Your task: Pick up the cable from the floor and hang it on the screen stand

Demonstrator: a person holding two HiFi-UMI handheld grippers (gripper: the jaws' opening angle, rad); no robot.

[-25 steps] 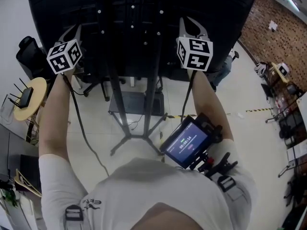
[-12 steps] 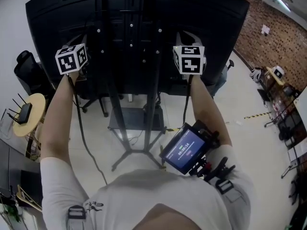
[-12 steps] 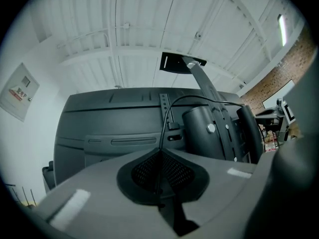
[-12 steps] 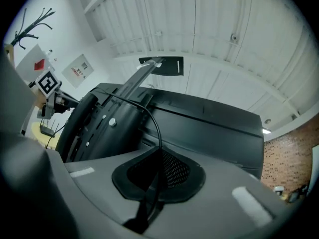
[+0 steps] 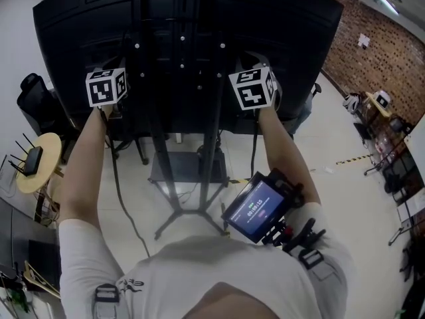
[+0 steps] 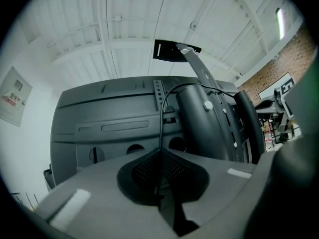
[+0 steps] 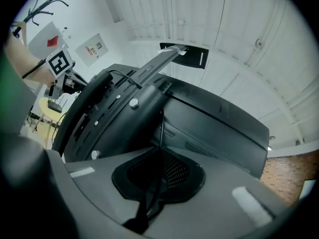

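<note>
A thin black cable [image 6: 161,118] rises from my left gripper [image 6: 160,153], which is shut on it, and arcs over to the screen stand [image 6: 209,118]. My right gripper [image 7: 160,156] is shut on another stretch of the cable [image 7: 160,128], close to the stand's column [image 7: 124,113]. In the head view both grippers are held up against the black back of the screen [image 5: 279,38], the left gripper [image 5: 114,72] left of the stand's uprights [image 5: 179,111] and the right gripper [image 5: 255,62] right of them. Cable [image 5: 118,185] hangs down beside the left arm.
The stand's legs [image 5: 179,211] spread over the pale floor below. A round wooden table [image 5: 40,171] with a router and a black chair [image 5: 30,92] stand at the left. A brick wall [image 5: 378,32] and clutter lie at the right. A tablet [image 5: 259,205] hangs at the person's chest.
Both grippers have drawn inward toward the stand's uprights with the cable in them. The right gripper has also rolled, its marker cube now tilted.
</note>
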